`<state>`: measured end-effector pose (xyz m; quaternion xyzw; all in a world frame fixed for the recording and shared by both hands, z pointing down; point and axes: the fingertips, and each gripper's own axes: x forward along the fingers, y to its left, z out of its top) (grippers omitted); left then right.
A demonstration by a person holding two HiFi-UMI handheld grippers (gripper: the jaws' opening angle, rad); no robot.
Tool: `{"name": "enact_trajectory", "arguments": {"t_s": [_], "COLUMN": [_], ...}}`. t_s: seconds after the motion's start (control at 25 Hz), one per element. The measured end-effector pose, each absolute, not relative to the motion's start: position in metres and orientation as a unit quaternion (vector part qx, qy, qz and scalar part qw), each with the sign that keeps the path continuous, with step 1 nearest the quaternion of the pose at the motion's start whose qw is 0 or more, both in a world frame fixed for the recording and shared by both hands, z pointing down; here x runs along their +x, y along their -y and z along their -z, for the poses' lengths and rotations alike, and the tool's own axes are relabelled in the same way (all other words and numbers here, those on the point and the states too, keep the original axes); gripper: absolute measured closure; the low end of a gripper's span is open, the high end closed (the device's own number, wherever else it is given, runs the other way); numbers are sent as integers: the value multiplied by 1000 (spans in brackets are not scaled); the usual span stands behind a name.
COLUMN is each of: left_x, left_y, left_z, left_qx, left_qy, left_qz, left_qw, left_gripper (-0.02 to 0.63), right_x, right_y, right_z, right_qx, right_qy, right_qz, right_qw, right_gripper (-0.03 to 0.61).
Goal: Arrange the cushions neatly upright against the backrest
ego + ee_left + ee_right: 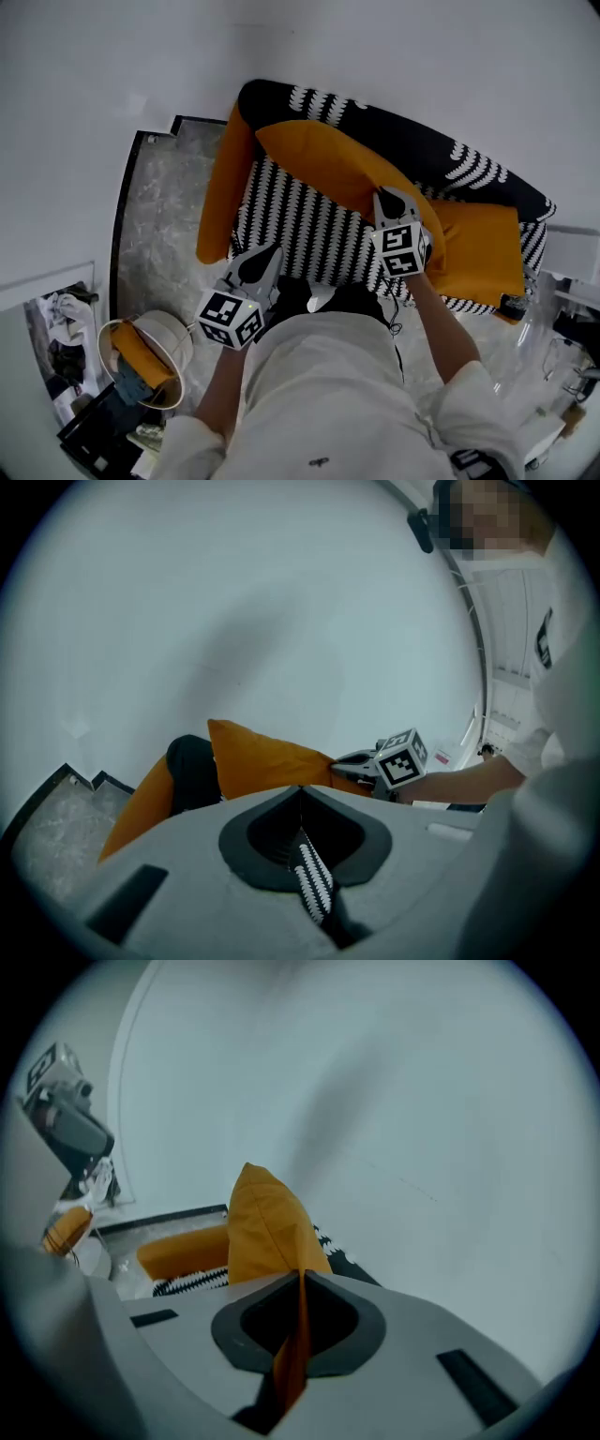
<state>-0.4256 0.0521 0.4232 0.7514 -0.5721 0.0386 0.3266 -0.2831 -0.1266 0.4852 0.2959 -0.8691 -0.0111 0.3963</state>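
Observation:
A black-and-white patterned sofa (309,234) holds three orange cushions. One cushion (220,187) leans against the left arm, and another (483,248) lies flat at the right end. The middle cushion (337,164) is lifted off the seat, with its top near the black backrest (422,141). My right gripper (389,199) is shut on its lower right edge, and orange fabric (267,1227) runs between the jaws of the right gripper (302,1279). My left gripper (267,255) is at the seat's front edge. The left gripper (300,794) is shut on a strip of the black-and-white seat cover (314,883).
A white bucket (155,361) with orange cloth inside stands on the marble floor (159,216) at lower left. Dark clutter (103,431) lies in front of the bucket. Clear plastic items and boxes (558,361) crowd the right side. A white wall rises behind the sofa.

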Motion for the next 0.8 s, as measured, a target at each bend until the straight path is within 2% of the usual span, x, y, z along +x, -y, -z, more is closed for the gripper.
{"name": "enact_trajectory", "arguments": {"t_s": [0.4, 0.8], "left_x": [-496, -551], "left_y": [-60, -119], "left_z": [-422, -434], "left_qx": [754, 711], "left_qy": [562, 603], "left_qz": [-55, -61], "left_qw": [336, 357], "left_gripper": [601, 601], "right_x": [-369, -469], "right_y": [74, 39], "right_z": [-540, -584], "right_qx": [370, 424], "right_qy": [837, 775], "right_qz": [-299, -438], "right_qw": [270, 169], "right_gripper": [565, 565]}}
